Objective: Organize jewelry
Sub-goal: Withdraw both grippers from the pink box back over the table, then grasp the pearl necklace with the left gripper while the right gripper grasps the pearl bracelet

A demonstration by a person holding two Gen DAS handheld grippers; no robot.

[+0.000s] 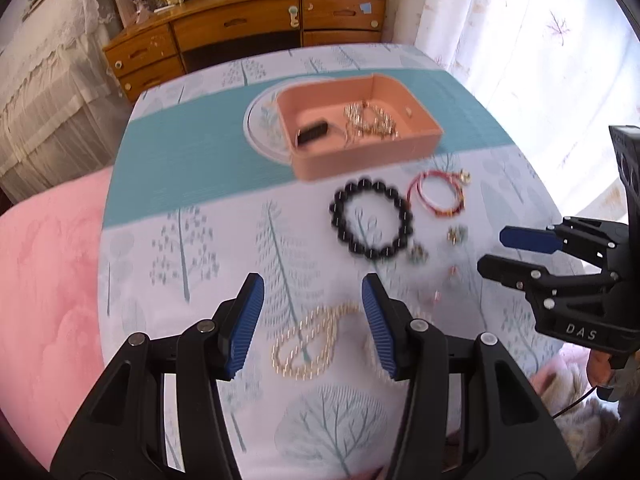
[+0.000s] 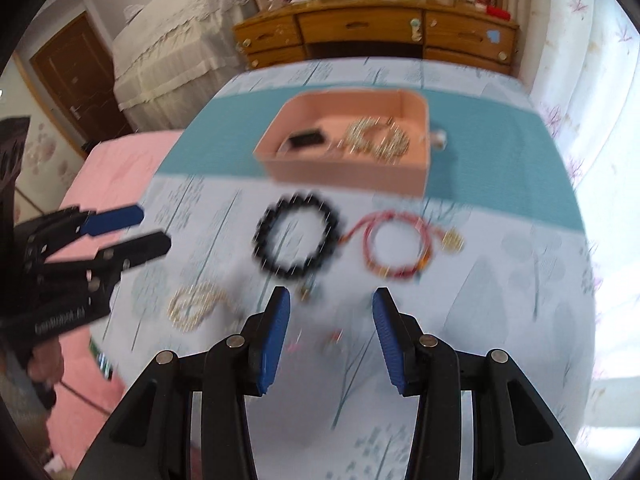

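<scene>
A pink jewelry box [image 1: 320,160] [image 2: 344,170] sits on the table and holds a gold bead chain [image 1: 370,122] and a small black piece [image 1: 313,133]. In front of it lie a black bead bracelet [image 1: 370,220] [image 2: 296,236], a red cord bracelet [image 1: 438,194] [image 2: 396,250], small earrings [image 1: 457,234] and a pearl necklace [image 1: 308,346] [image 2: 192,306]. My left gripper [image 1: 312,312] is open just above the pearl necklace. My right gripper [image 2: 330,328] is open and empty over the small earrings; it also shows in the left wrist view [image 1: 496,252].
The table wears a tree-print cloth with a teal band [image 1: 180,160]. A pink blanket [image 1: 44,280] lies to the left. A wooden dresser [image 1: 240,32] stands beyond the table and a curtain [image 1: 520,40] hangs at the right.
</scene>
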